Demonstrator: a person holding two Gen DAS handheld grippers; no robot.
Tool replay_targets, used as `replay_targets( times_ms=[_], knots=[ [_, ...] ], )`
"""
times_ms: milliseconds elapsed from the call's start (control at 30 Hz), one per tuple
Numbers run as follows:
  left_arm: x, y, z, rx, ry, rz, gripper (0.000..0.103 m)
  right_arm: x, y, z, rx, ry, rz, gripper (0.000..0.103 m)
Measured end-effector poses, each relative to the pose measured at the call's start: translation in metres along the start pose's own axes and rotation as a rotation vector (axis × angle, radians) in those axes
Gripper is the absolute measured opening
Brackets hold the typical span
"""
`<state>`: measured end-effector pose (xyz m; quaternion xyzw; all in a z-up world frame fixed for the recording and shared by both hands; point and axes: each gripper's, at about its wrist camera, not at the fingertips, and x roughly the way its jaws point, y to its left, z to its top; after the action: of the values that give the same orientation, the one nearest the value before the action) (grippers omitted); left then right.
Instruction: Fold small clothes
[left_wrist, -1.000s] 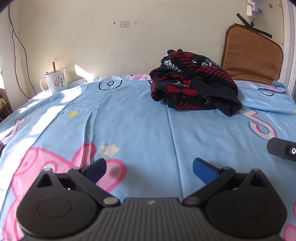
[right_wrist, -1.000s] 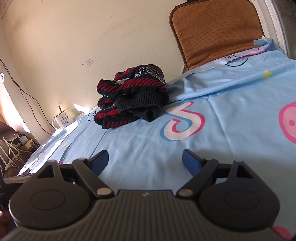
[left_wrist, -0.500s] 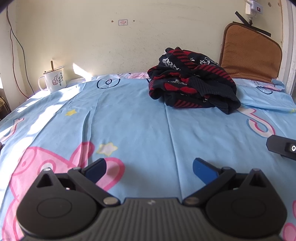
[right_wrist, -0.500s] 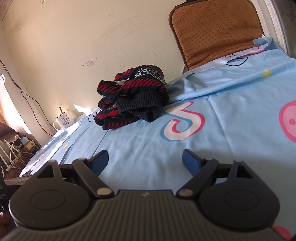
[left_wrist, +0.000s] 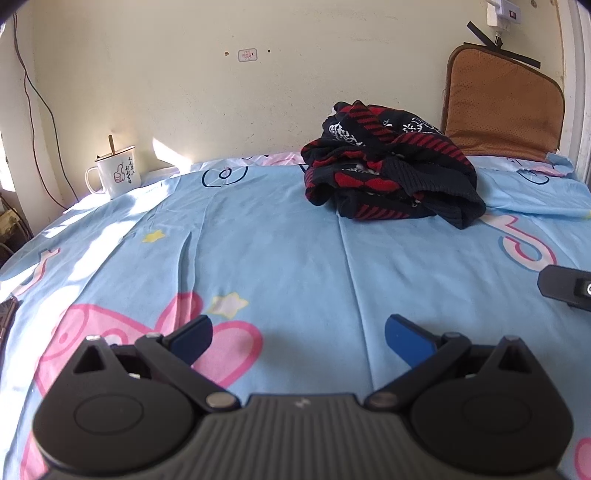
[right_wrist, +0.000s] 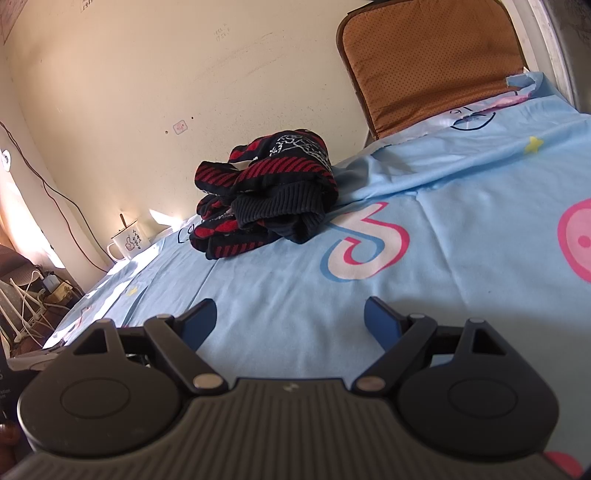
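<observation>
A crumpled dark navy and red knit sweater lies in a heap on the light blue cartoon bedsheet, near the wall. It also shows in the right wrist view. My left gripper is open and empty, low over the sheet, well short of the sweater. My right gripper is open and empty too, low over the sheet in front of the heap. Part of the right gripper's body shows at the right edge of the left wrist view.
A white enamel mug with a utensil stands at the far left corner by the wall. A brown cushion leans against the wall at the far right. Cables and chargers lie off the bed's left side.
Both grippers stay open. The left view has shifted slightly, with the sweater a little further right and the wall higher in frame. The right gripper has edged closer to the sweater.
</observation>
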<state>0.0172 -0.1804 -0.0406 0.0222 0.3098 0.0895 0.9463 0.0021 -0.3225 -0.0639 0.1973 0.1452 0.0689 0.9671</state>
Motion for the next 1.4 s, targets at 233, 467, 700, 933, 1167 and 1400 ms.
replay_targets(
  times_ms=[233, 467, 700, 933, 1167, 1400],
  knots=[
    [-0.006, 0.003, 0.004, 0.006, 0.011, 0.052, 0.103, -0.001, -0.001, 0.001, 0.001, 0.001, 0.006, 0.089],
    [-0.014, 0.004, 0.007, 0.020, 0.034, 0.079, 0.103, -0.002, 0.001, 0.002, 0.000, 0.025, -0.002, 0.089],
    [-0.017, 0.003, 0.008, 0.034, 0.046, 0.102, 0.103, -0.014, 0.004, 0.009, 0.009, 0.004, 0.020, 0.089],
    [-0.017, 0.002, 0.007, 0.040, 0.062, 0.103, 0.103, -0.019, 0.006, 0.012, 0.009, -0.010, 0.028, 0.089],
    [-0.015, 0.002, 0.004, 0.048, 0.082, 0.102, 0.103, -0.019, 0.006, 0.012, 0.008, -0.009, 0.030, 0.089],
    [-0.014, 0.002, 0.004, 0.046, 0.089, 0.106, 0.103, -0.020, 0.005, 0.012, 0.015, -0.005, 0.027, 0.089]
  ],
)
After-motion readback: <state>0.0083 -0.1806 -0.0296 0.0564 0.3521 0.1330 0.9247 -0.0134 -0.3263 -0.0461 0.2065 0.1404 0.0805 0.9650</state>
